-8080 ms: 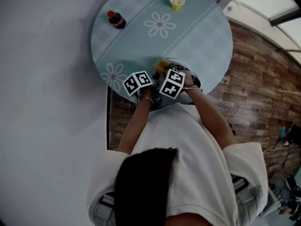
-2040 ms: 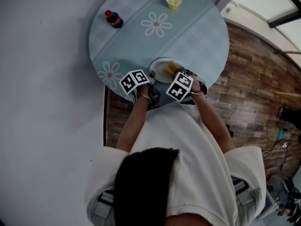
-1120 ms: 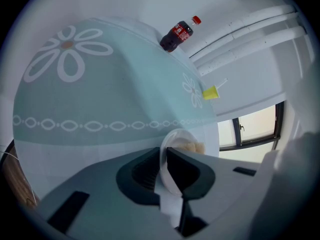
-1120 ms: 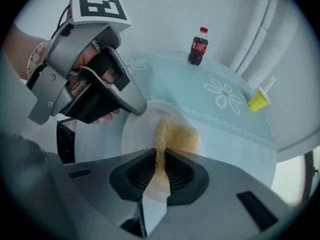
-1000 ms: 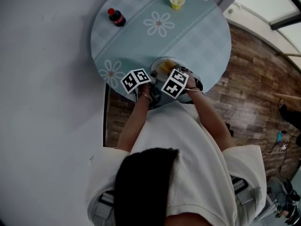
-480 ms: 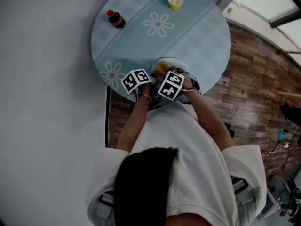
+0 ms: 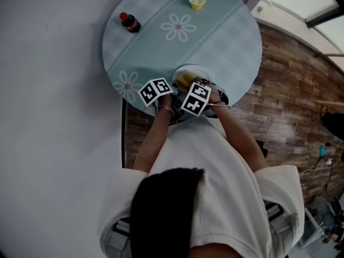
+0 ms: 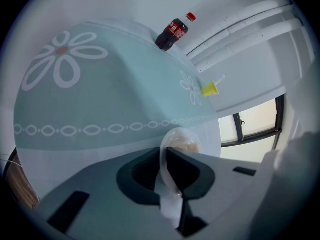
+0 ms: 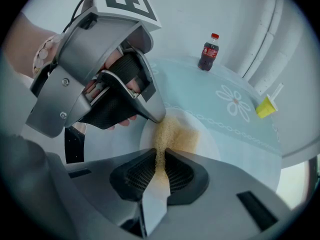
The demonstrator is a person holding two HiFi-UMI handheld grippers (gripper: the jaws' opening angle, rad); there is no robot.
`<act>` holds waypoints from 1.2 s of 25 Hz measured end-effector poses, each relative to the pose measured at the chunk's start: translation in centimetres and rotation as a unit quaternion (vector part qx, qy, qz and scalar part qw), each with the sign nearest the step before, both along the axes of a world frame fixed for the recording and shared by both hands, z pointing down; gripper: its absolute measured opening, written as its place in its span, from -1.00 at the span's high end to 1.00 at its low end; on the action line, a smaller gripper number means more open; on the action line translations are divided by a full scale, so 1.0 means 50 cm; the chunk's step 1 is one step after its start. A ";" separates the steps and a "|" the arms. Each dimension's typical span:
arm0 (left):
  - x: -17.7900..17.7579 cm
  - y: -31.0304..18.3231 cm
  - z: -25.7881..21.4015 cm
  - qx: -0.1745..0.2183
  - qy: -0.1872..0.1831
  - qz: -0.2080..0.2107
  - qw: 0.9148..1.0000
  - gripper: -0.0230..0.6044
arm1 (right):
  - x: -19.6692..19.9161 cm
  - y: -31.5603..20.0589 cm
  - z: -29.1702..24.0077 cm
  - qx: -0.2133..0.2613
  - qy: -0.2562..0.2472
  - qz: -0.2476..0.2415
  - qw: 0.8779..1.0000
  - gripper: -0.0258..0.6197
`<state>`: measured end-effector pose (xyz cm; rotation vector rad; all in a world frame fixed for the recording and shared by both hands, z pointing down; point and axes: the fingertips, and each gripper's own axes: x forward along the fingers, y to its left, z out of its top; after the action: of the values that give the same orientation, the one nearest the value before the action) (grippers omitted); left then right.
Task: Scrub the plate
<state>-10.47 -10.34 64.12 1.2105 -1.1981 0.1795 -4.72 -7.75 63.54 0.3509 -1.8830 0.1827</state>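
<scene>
The wooden floor (image 7: 290, 90) is showing on the right of the head view, under the edge of the round table (image 7: 226, 42). The table is wearing a light blue cloth with white flowers on it. A person in a white shirt (image 7: 215, 187) is standing at the near edge of the table, reaching both arms forward, with a gripper in each hand.

The left gripper (image 8: 164, 153) is pointing down at the table. Its jaws are standing narrow, and they are pinching the near rim of the plate (image 9: 207, 136) between them. The right gripper (image 9: 161, 156) is sitting just beside the left one and is pointing down more steeply. Its jaws are narrow too, and they are squeezing a yellow sponge (image 9: 172, 131). The tip of the left gripper is showing in the right gripper view, right at the plate's rim and just beside the sponge.

The plate is white and is lying near the table edge closest to the person (the two marker cubes are covering part of it in the head view). The sponge is hanging out past the right jaws and is resting on the plate, on the half nearer the left gripper.

A small dark bottle (image 7: 130, 23) with a red cap is standing upright near the far left edge of the table, well apart from the plate. A little yellow cup (image 7: 197, 2) is standing at the far edge, also well apart from it.
</scene>
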 end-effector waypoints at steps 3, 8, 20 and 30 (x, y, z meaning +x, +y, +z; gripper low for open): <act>0.003 -0.001 -0.001 -0.001 0.003 0.000 1.000 0.78 | 0.013 0.002 -0.002 0.003 0.000 0.001 1.000 0.73; 0.000 -0.003 -0.001 0.000 0.002 0.005 1.000 0.78 | 0.038 0.002 -0.005 0.008 0.001 0.013 1.000 0.73; 0.002 -0.003 -0.002 0.020 0.035 -0.004 0.999 0.78 | 0.038 -0.001 -0.001 0.011 -0.002 0.032 0.999 0.73; 0.013 -0.003 -0.045 0.063 0.050 0.007 0.997 0.39 | 0.041 -0.002 -0.003 -0.001 -0.017 0.056 0.998 0.73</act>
<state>-9.81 -10.49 61.88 1.3220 -1.1281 0.0532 -2.68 -7.83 63.36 0.4557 -1.8968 0.2676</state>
